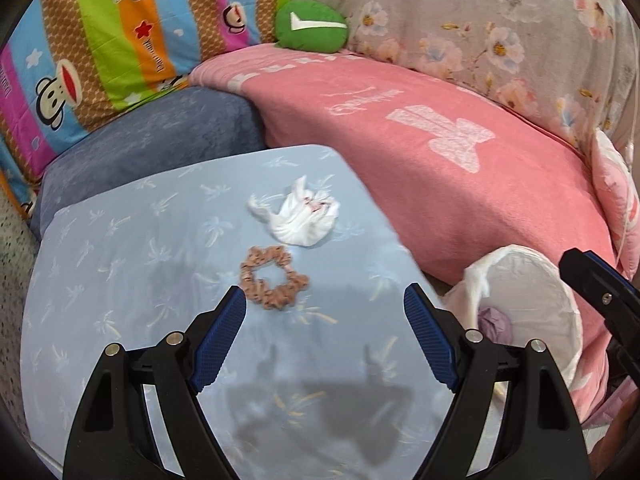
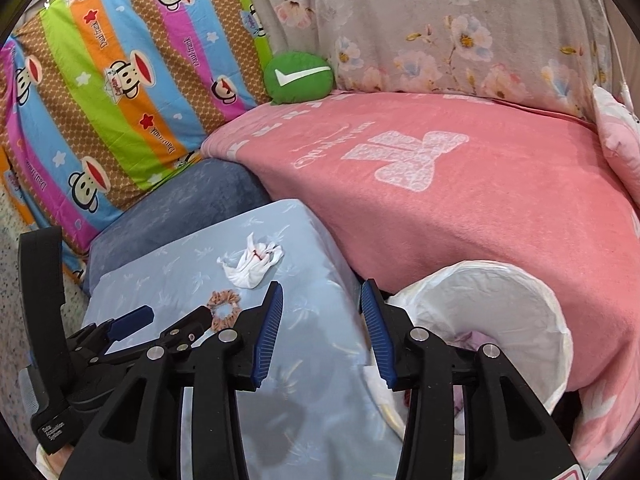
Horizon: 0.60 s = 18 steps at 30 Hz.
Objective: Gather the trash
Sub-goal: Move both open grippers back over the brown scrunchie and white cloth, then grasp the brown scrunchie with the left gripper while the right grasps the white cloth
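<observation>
A crumpled white tissue with red stains (image 1: 298, 216) (image 2: 252, 264) lies on the light blue pillow (image 1: 140, 248) (image 2: 320, 340). Just in front of it sits a brown scrunchie (image 1: 274, 280) (image 2: 224, 312). My left gripper (image 1: 325, 300) hovers over the pillow a little short of the scrunchie, jaws wide open and empty. My right gripper (image 2: 322, 294) is partly open with nothing between its blue pads, above the pillow's right edge. A white-lined bin (image 1: 532, 300) (image 2: 492, 320) stands to the right, with purple trash (image 1: 494, 322) inside. The left gripper (image 2: 168, 318) also shows in the right wrist view.
A pink blanket (image 1: 460, 168) (image 2: 460, 208) covers the bed behind the pillow. A dark blue cushion (image 1: 160, 144) (image 2: 180, 204), a striped monkey-print pillow (image 1: 100, 40) (image 2: 112, 92), a green round cushion (image 1: 312, 26) (image 2: 298, 76) and a floral cover (image 1: 500, 28) sit at the back.
</observation>
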### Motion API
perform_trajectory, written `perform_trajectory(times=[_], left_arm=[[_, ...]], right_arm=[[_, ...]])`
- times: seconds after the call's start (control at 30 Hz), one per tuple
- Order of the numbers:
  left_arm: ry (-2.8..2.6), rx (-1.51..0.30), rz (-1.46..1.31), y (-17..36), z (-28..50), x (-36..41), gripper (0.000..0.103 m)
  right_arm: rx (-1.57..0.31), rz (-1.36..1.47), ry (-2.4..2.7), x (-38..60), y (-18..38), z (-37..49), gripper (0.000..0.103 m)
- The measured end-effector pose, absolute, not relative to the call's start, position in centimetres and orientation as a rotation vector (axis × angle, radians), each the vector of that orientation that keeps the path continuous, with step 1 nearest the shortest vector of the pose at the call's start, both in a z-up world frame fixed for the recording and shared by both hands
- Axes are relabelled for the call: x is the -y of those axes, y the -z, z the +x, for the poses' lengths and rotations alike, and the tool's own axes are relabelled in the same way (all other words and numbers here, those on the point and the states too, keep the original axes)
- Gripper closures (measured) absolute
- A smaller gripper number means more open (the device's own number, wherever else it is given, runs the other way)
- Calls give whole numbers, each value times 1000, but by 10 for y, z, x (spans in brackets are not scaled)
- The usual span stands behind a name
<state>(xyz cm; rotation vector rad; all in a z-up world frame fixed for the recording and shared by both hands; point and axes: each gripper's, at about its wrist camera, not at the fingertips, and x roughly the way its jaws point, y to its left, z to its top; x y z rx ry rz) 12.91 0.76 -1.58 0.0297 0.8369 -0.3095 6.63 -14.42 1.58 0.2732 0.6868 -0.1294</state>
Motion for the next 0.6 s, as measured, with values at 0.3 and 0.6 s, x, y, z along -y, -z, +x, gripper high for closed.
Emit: perform_trajectory(times=[0.3,0.6], left_arm=[[223,-919,7,52,174,-40,25],[204,-1010,-6,95,219,-51,26]], right_arm=[[-761,275,80,117,18,120,62],[-823,278,53,98,56,176,62]])
